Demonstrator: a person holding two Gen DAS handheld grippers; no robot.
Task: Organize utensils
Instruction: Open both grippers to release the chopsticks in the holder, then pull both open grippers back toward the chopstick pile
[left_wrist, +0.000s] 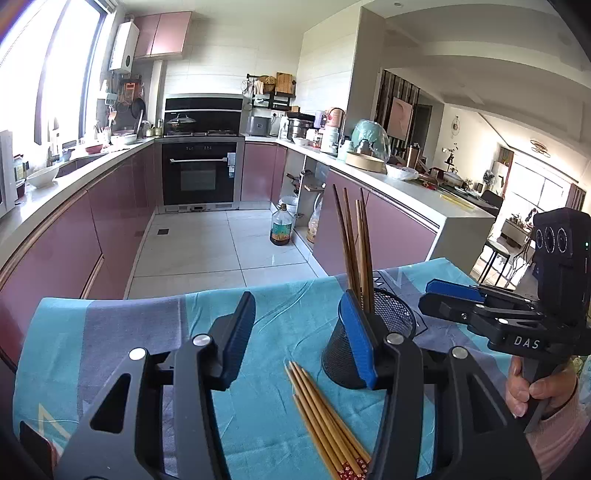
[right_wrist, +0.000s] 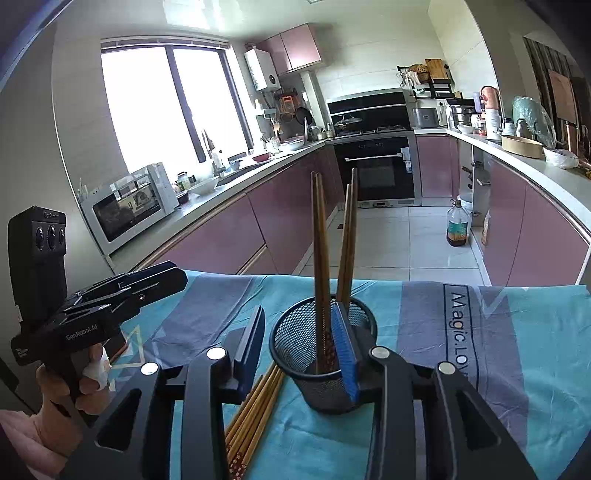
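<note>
Black mesh cup (right_wrist: 325, 369), brown chopsticks (right_wrist: 320, 258), teal-and-grey cloth (right_wrist: 498, 350)

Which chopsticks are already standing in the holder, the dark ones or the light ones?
The dark brown chopsticks stand upright in the black mesh holder. The light bamboo chopsticks lie flat on the blue cloth beside it.
</note>
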